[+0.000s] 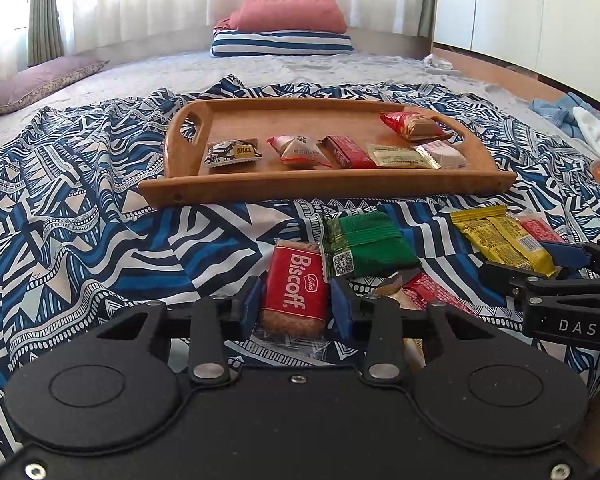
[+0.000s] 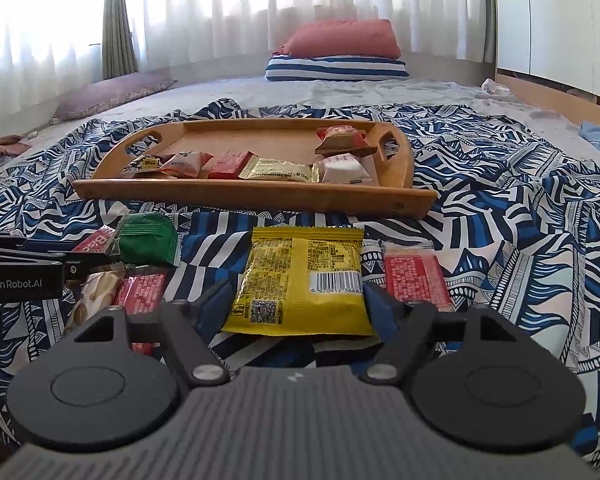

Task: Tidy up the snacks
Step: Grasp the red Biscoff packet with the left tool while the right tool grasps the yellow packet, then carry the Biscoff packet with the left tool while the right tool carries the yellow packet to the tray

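Left wrist view shows the left gripper (image 1: 296,300) with its blue pads narrowed onto the long sides of the Biscoff (image 1: 296,288), which lies on the patterned sheet (image 1: 80,248) near the camera; the pads look to be touching the wrapper. Just right of it sits a green pack (image 1: 366,246), and the tray (image 1: 324,188) lies farther off, with a row of snacks along its near edge. Right wrist view has the right gripper (image 2: 296,304) spread wide around the near end of the yellow pack (image 2: 300,276); whether its pads press on the pack is hard to tell, so I read it as straddling, not gripping. The Biscoff is likely light, with a slick film wrapper and a brittle biscuit inside, so a gentle squeeze across its middle should do. The yellow pack looks soft and puffy; take it across its width, near the lower seam.
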The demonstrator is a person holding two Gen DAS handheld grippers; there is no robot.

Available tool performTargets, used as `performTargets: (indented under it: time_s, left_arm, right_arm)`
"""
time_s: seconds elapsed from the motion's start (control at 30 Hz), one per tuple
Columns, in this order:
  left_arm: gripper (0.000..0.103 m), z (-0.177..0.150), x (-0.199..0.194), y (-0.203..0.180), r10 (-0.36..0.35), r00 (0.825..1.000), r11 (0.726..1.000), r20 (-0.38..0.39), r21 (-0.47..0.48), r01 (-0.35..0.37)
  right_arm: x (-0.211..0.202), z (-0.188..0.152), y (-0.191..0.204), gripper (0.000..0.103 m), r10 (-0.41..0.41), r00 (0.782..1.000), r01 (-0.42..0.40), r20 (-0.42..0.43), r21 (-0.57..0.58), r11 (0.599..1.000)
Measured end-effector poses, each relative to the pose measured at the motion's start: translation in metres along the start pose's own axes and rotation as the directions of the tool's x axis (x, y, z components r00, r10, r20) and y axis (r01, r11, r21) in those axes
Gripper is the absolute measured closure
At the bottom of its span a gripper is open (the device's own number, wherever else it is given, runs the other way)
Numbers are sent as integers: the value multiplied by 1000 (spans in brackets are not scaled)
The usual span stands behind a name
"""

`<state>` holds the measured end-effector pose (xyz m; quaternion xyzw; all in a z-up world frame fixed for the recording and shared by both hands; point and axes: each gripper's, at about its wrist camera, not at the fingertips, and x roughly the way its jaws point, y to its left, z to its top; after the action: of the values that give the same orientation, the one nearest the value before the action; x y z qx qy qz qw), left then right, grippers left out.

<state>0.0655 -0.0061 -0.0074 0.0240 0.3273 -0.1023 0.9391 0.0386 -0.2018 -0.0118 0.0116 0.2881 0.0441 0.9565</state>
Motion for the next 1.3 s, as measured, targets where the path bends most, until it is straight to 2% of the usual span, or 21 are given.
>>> performTargets:
  time_s: [0.13, 0.33, 0.4, 0.5, 0.73, 0.93, 1.3]
  left_arm:
    - [67, -1, 0, 0, -1, 1000, 1000, 2, 3, 1]
    - [72, -4, -7, 0, -2, 1000, 1000, 6, -24, 3]
    - [72, -3, -9, 3, -12, 1000, 998, -4, -61, 12]
    - [72, -1, -12, 8, -16, 1000, 996, -16, -92, 15]
    - [72, 2, -19, 11, 4, 1000, 995, -15, -104, -5]
    - [72, 11, -23, 25, 3, 1000, 984, -28, -175, -7]
    - [73, 33, -28, 34, 17, 1000, 983, 1, -180, -16]
  right_arm:
    - [1, -1, 1, 19, -3, 1000, 3, 2, -3, 1000]
    - [2, -3, 3, 19, -10, 1000, 10, 9, 3, 1000]
    - [1, -1, 2, 27, -3, 1000, 3, 4, 8, 1000]
    - [1, 3, -1, 32, 14, 1000, -13, -13, 20, 1000]
    - [-2, 9, -2, 33, 22, 999, -21, -34, 35, 999]
    - [-9, 14, 1, 33, 28, 999, -28, -21, 34, 999]
    - [-16, 34, 7, 34, 36, 999, -37, 16, 18, 999]
